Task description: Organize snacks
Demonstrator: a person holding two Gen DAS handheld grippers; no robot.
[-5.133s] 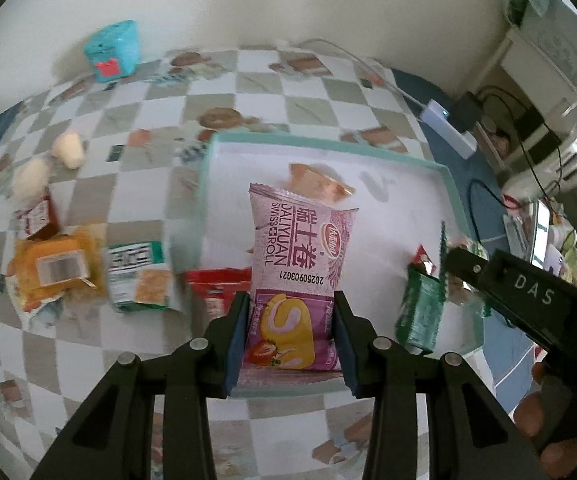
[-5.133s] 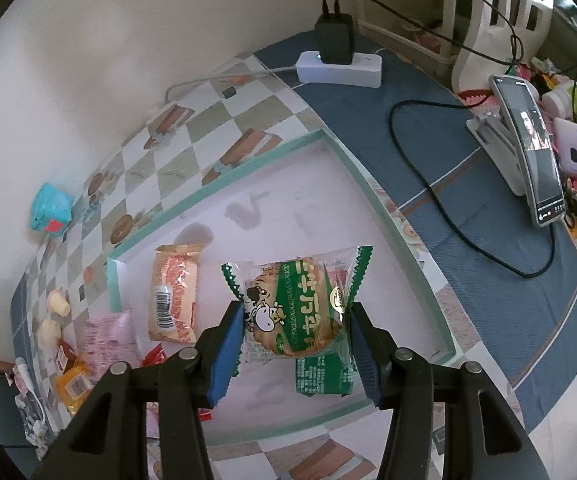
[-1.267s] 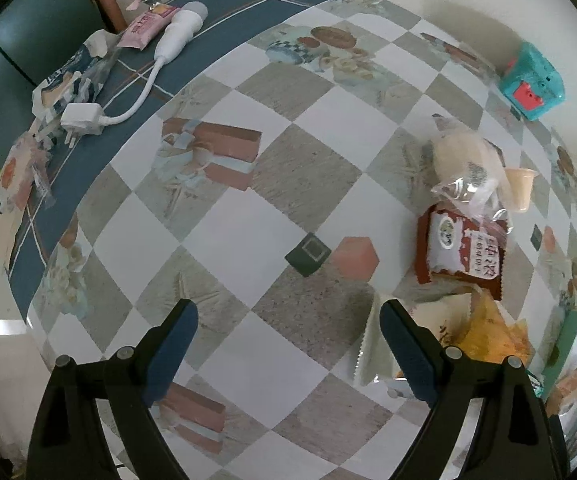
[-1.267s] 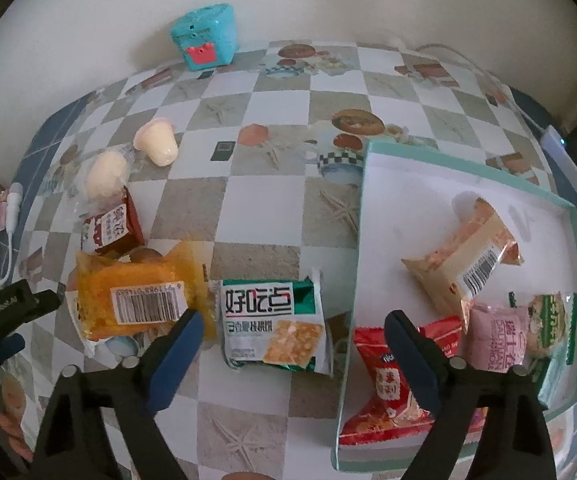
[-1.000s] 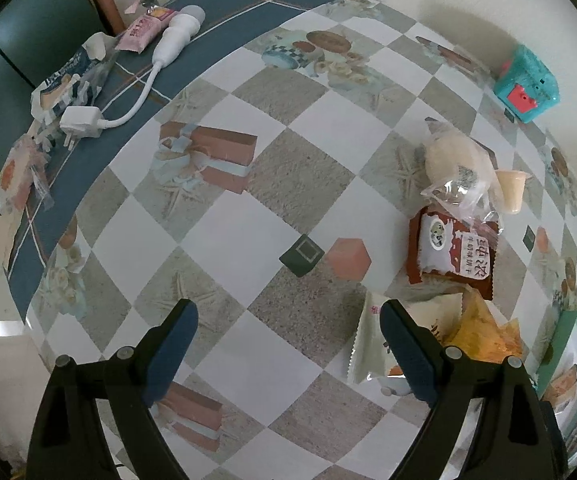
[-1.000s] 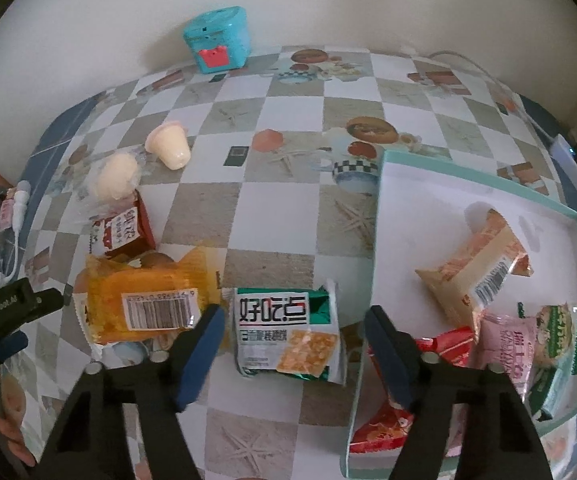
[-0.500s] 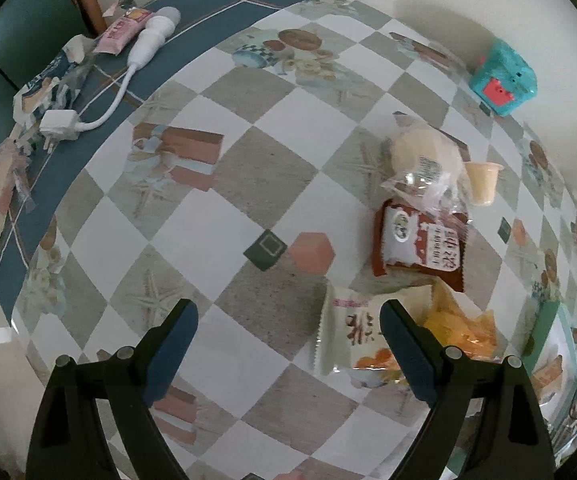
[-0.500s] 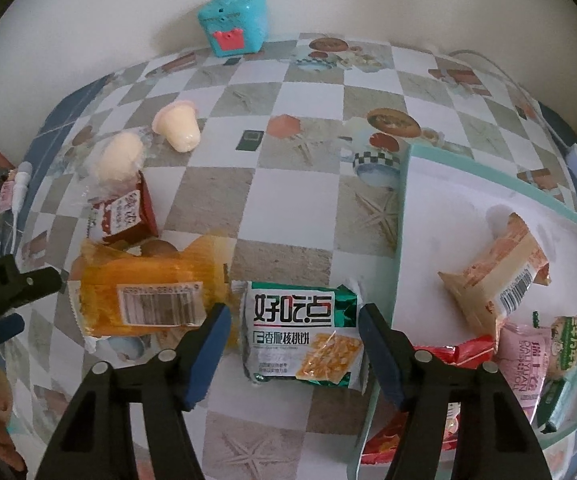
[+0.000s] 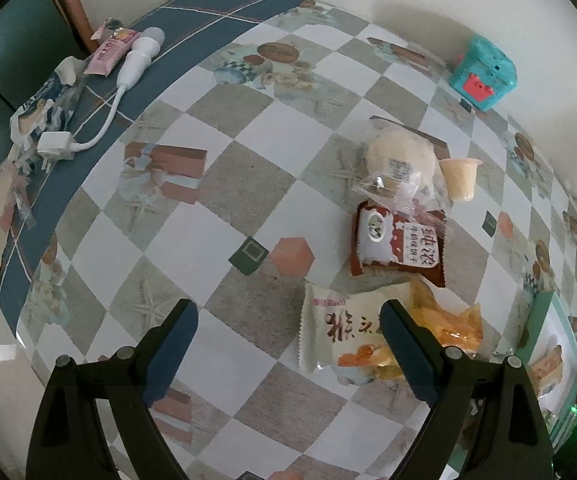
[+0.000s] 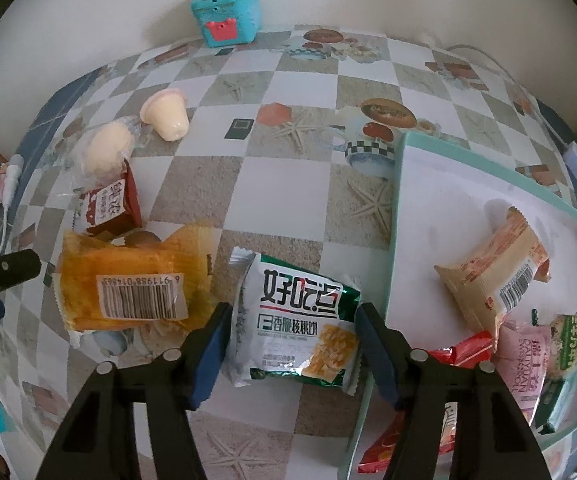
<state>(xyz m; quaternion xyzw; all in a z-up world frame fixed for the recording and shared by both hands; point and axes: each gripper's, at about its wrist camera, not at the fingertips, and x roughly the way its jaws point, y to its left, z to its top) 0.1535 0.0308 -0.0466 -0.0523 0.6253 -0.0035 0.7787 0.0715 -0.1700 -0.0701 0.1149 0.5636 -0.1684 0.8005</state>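
Now right gripper (image 10: 290, 326) fingers have closed (nearly touching) around green packet (image 10: 296, 328).

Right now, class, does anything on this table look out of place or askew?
Yes. The jelly cup lies tipped on its side on the tablecloth. The orange packet lies label side down, barcode up, overlapping another packet, outside the tray.

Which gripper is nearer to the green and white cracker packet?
Right. The right gripper straddles the green and white cracker packet, its jaws just closing around it. The left gripper hangs open further away, beside the white packet.
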